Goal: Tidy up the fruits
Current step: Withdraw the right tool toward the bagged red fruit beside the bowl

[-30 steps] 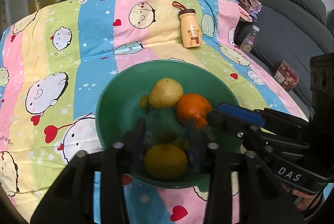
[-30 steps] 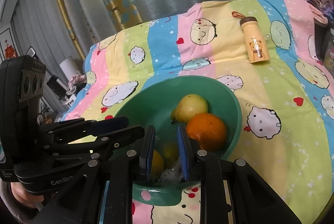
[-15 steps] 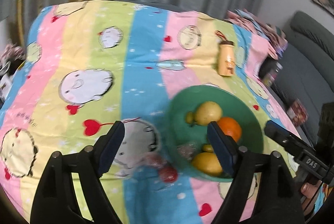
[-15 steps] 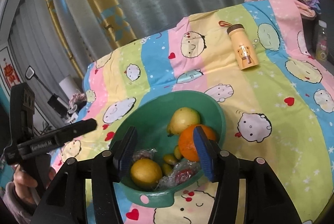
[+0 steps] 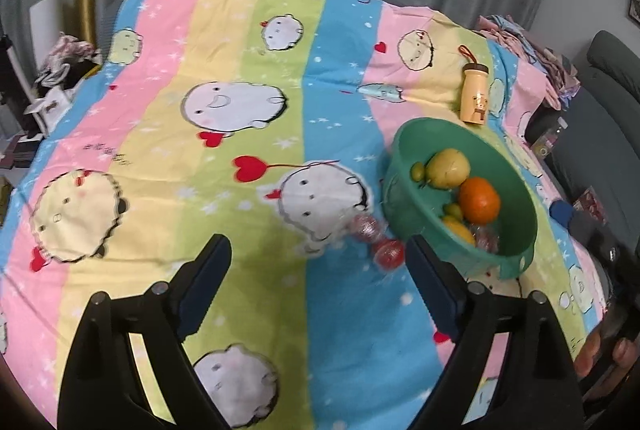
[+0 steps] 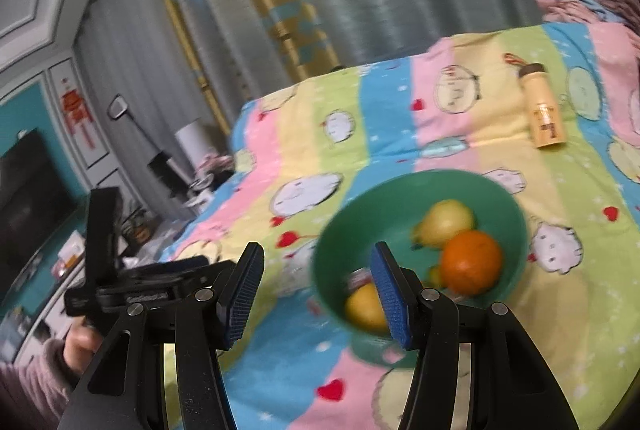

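Note:
A green bowl (image 5: 500, 157) (image 6: 380, 213) sits on the striped cartoon bedspread (image 5: 240, 133). In it lie a pear (image 5: 448, 167) (image 6: 444, 220), an orange (image 5: 479, 199) (image 6: 472, 262), a lemon (image 5: 458, 230) (image 6: 366, 306) and small green fruits (image 5: 418, 171). Two red wrapped fruits (image 5: 388, 252) rest on the cloth just left of the bowl. My left gripper (image 5: 318, 262) hovers left of the bowl, its jaws opening and gripping nothing. The right gripper (image 6: 316, 290) stands open in front of the bowl, empty.
A yellow bear bottle (image 5: 474, 91) (image 6: 542, 109) lies behind the bowl. Folded clothes (image 5: 532, 45) and a grey sofa (image 5: 600, 101) are at the right. Curtains hang behind. A hand in a pink sleeve (image 6: 80, 342) holds the left gripper.
Both grippers have drawn back out of the bowl and opened wide. The left one swung left, so the bowl now sits at the right of its view.

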Action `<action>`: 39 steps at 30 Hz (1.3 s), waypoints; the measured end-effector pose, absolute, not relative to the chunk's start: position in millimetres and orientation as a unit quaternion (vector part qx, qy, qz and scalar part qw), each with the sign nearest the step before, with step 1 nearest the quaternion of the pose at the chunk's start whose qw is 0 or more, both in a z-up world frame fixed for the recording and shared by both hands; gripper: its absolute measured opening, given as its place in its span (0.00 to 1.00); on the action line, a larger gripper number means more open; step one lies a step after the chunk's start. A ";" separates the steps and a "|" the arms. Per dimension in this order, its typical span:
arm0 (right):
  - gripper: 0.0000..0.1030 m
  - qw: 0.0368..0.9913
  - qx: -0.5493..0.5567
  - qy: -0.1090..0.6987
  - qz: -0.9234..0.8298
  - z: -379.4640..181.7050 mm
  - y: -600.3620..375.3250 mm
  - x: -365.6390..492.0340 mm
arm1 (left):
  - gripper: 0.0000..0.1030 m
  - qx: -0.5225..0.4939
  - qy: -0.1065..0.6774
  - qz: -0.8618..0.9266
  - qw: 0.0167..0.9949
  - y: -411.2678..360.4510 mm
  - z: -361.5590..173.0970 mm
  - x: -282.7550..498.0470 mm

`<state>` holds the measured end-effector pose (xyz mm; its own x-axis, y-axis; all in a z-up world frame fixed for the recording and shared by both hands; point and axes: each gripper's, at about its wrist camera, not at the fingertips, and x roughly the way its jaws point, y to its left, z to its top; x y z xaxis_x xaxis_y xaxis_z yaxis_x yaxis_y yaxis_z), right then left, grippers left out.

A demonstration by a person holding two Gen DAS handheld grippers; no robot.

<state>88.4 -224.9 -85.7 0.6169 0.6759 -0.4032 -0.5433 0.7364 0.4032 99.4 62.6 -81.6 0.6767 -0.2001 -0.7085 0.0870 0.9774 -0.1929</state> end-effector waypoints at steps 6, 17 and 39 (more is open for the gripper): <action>0.60 0.866 0.089 0.347 0.349 -113.9 -193.8 64.8 | 0.99 -0.074 0.384 -0.073 0.917 73.5 -77.5 71.6; 0.60 0.864 0.064 0.414 0.279 -151.1 -174.4 62.1 | 0.99 -0.103 0.415 -0.074 0.901 94.5 -100.7 48.1; 0.52 0.884 0.133 0.425 0.142 -178.1 -118.9 130.4 | 0.99 -0.147 0.417 -0.111 0.890 144.2 -128.7 37.1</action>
<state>130.4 -118.9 -178.1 0.5982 0.3652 -0.7133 -0.1385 0.9239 0.3567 37.1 144.2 -128.7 0.6279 -0.3204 -0.7093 0.0745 0.9319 -0.3550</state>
